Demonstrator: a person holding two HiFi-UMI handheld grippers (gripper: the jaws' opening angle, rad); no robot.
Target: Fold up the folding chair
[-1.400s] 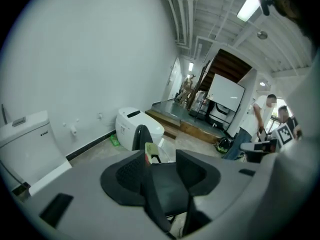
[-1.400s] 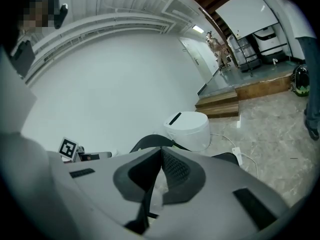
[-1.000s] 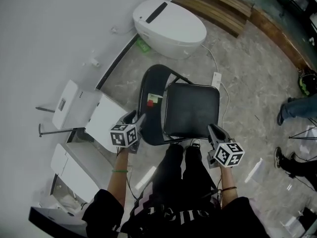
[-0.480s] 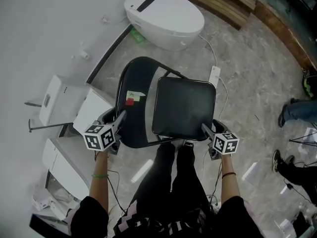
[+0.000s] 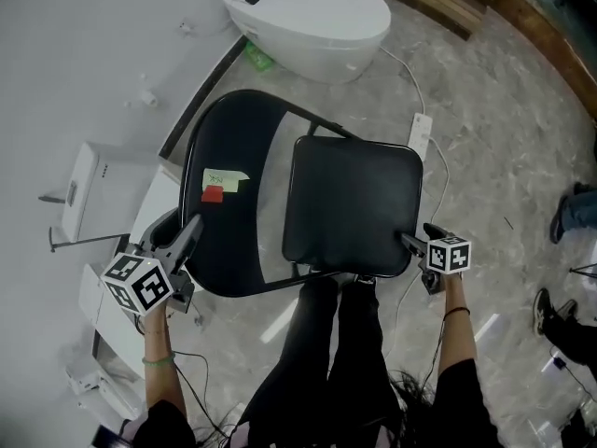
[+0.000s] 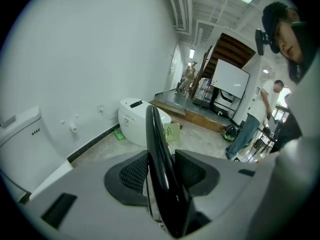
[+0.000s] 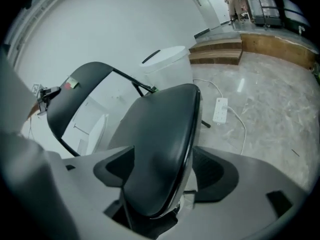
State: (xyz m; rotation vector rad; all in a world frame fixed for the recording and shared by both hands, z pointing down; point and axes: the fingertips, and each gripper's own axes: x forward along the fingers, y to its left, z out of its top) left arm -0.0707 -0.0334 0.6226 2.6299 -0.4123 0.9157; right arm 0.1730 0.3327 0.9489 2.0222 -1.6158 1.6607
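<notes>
The black folding chair stands unfolded below me, its backrest (image 5: pixel 233 194) at the left and its padded seat (image 5: pixel 354 208) at the right. My left gripper (image 5: pixel 187 234) grips the backrest's near rim. In the left gripper view the thin backrest (image 6: pixel 157 144) fills the gap of the left gripper (image 6: pixel 162 165), whose jaws are closing with both pads against it. My right gripper (image 5: pixel 410 241) is at the seat's near right corner. Its jaws are opening. The seat's edge (image 7: pixel 160 129) lies between the jaws of the right gripper (image 7: pixel 162 171), and the right pad (image 7: pixel 210 174) stands just off it.
A white toilet (image 5: pixel 308 12) stands beyond the chair by the wall. A power strip (image 5: pixel 420 131) and its cable lie on the floor to the right. White boxes (image 5: pixel 93 194) sit to the left. My legs (image 5: pixel 326 343) are under the seat. A bystander's shoe (image 5: pixel 569 217) shows far right.
My right gripper has dropped lower and its jaws have spread round the seat's edge. The left gripper stays on the backrest's rim. The chair fills more of the head view.
</notes>
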